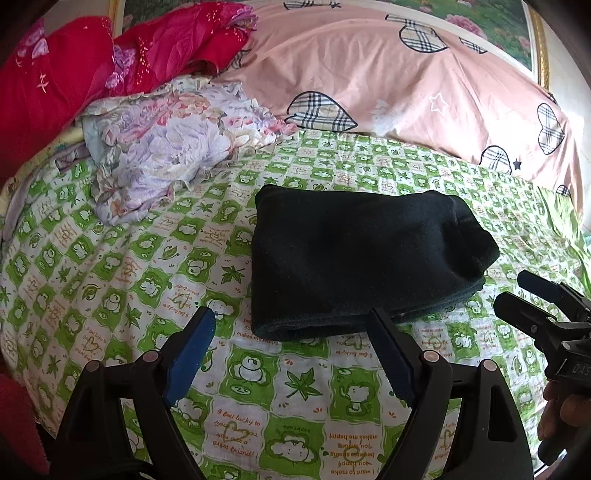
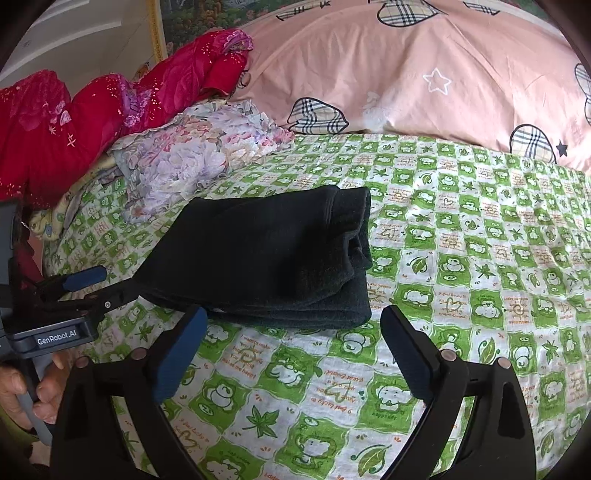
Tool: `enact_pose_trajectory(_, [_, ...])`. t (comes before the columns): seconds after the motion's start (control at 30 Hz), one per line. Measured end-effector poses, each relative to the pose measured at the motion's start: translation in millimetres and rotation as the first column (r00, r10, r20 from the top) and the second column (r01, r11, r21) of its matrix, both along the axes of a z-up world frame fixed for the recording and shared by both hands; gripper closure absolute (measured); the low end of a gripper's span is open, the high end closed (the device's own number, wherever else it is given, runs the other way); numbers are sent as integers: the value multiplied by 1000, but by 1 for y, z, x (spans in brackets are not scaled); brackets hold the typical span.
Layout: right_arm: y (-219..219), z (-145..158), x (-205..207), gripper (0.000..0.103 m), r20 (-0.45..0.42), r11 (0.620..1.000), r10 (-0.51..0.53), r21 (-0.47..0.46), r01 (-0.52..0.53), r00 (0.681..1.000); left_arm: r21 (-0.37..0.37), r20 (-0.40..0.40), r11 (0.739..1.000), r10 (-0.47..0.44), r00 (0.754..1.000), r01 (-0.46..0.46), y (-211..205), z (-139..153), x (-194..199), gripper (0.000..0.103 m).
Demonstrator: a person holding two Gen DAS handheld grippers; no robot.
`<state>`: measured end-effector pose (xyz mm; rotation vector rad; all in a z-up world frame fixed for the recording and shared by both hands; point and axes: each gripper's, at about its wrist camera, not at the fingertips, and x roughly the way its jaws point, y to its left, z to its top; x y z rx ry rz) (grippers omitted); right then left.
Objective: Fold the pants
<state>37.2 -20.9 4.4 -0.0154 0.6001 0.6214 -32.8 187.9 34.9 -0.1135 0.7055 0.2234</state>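
Note:
The dark pants (image 1: 354,258) lie folded into a compact rectangle on the green-and-white checked bed sheet (image 1: 110,266); they also show in the right wrist view (image 2: 266,258). My left gripper (image 1: 291,317) is open and empty, its fingertips just short of the pants' near edge. My right gripper (image 2: 295,317) is open and empty, just in front of the pants' near right corner. The right gripper also shows at the right of the left wrist view (image 1: 517,291), and the left gripper at the left of the right wrist view (image 2: 96,284), both beside the pants.
A floral cloth (image 1: 166,147) lies bunched at the back left, with a red quilt (image 1: 74,74) behind it. A pink duvet with plaid hearts (image 1: 406,81) runs along the back. A framed picture (image 1: 517,29) hangs on the wall.

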Motion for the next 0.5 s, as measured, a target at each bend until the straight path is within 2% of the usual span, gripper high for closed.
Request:
enact_pose_trajectory(0.3, [7, -11, -1, 4, -1, 1000, -7, -14, 7, 1000, 20, -26, 1000, 25, 999, -25, 3, -10, 2, 17])
enact_pose_trajectory(0.5, [17, -16, -8, 3, 35, 1000, -1, -10, 2, 999, 44, -3, 998, 46, 999, -45, 5, -12, -1, 16])
